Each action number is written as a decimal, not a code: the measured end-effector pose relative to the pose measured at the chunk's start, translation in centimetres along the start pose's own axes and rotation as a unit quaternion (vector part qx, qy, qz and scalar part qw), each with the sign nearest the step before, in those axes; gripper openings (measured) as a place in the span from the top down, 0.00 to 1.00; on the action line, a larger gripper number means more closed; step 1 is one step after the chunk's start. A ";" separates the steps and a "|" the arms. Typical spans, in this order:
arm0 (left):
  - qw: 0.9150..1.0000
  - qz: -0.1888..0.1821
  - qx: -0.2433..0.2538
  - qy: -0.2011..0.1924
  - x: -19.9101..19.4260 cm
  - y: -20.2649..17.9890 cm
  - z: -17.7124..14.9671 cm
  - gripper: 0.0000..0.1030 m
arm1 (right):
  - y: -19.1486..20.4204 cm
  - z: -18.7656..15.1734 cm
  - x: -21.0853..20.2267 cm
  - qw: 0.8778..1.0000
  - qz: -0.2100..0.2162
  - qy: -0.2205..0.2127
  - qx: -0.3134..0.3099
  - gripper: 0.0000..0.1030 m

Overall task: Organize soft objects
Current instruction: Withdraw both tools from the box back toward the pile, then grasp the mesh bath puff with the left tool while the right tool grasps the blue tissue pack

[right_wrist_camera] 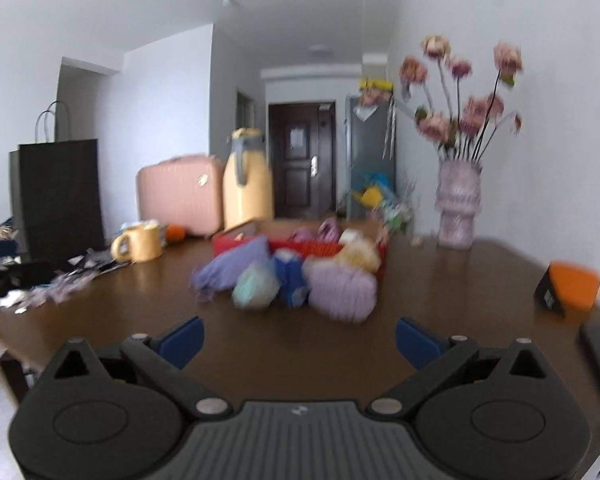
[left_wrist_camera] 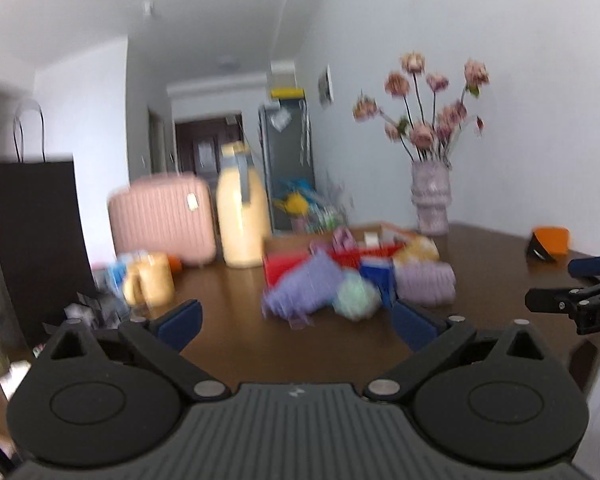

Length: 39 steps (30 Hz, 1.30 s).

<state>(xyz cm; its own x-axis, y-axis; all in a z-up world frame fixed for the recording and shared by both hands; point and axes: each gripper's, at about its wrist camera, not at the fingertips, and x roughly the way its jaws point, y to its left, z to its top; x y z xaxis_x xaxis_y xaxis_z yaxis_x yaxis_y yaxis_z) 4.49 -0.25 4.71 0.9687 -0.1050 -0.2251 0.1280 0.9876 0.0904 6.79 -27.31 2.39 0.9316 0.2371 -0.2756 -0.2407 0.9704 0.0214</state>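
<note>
Both the left tongs (left_wrist_camera: 296, 322) and right tongs (right_wrist_camera: 298, 342) gape apart and empty, short of the soft knitted bundles (right_wrist_camera: 342, 290) heaped just before the red basket (right_wrist_camera: 324, 246) on the bench (right_wrist_camera: 140, 300), likely light, squashy, best pinched mid-bulk.

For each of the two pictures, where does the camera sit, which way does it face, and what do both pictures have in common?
Left wrist: sits on the left gripper, faces across the dark brown wooden table toward the pile of soft knitted things; its own open blue-padded fingers show, plus the right gripper at the right edge.
Right wrist: sits on the right gripper, faces the same pile; its own open fingers show.
Shared: the red basket, tall yellow jug, pink suitcase, pale vase of pink flowers.
</note>
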 end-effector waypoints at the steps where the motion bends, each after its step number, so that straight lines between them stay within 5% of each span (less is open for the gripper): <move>1: 1.000 -0.005 -0.007 0.014 0.5 0.1 -0.4 0.00 | 0.1 -0.4 0.0 1.000 0.005 0.004 -0.002 0.01; 8: 0.997 -0.020 -0.040 0.066 5.0 0.5 -1.8 0.00 | 0.1 -0.4 3.1 1.000 -0.011 0.012 0.011 0.03; 15: 0.992 -0.044 -0.071 0.100 12.6 0.4 -0.3 0.00 | -1.7 0.8 8.6 0.998 -0.008 0.051 0.023 0.16; 25: 0.986 -0.085 -0.066 0.125 26.2 -2.5 2.6 0.15 | -4.0 5.6 18.0 0.998 0.023 0.054 0.034 0.24; 29: 0.981 -0.093 -0.064 0.157 29.7 -2.8 2.1 0.32 | -3.3 6.9 21.9 0.997 0.048 0.051 0.019 0.25; 32: 0.976 -0.101 -0.065 0.184 30.7 -2.4 1.2 0.62 | -2.9 7.3 24.9 0.996 0.059 0.063 0.019 0.32; 35: 0.976 -0.106 -0.060 0.179 29.8 -1.6 0.8 0.66 | -2.4 7.2 27.1 0.994 0.064 0.084 0.013 0.38; 36: 0.977 -0.101 -0.058 0.177 29.3 -1.2 0.7 0.68 | -2.2 7.1 27.7 0.993 0.068 0.092 0.015 0.48; 37: 0.978 -0.094 -0.060 0.177 28.9 -0.7 0.6 0.69 | -2.1 7.0 28.2 0.992 0.074 0.100 0.018 0.70; 39: 0.979 -0.081 -0.069 0.175 27.7 0.5 0.7 0.70 | -1.4 6.7 28.4 0.990 0.080 0.115 0.026 0.78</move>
<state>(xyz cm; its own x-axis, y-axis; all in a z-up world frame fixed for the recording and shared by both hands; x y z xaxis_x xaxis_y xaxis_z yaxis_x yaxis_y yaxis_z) 31.51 -2.70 -0.83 0.8024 -0.2393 -0.5467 0.2205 0.9701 -0.1010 35.38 -21.67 0.95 0.7942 0.3778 -0.4760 -0.3608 0.9234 0.1309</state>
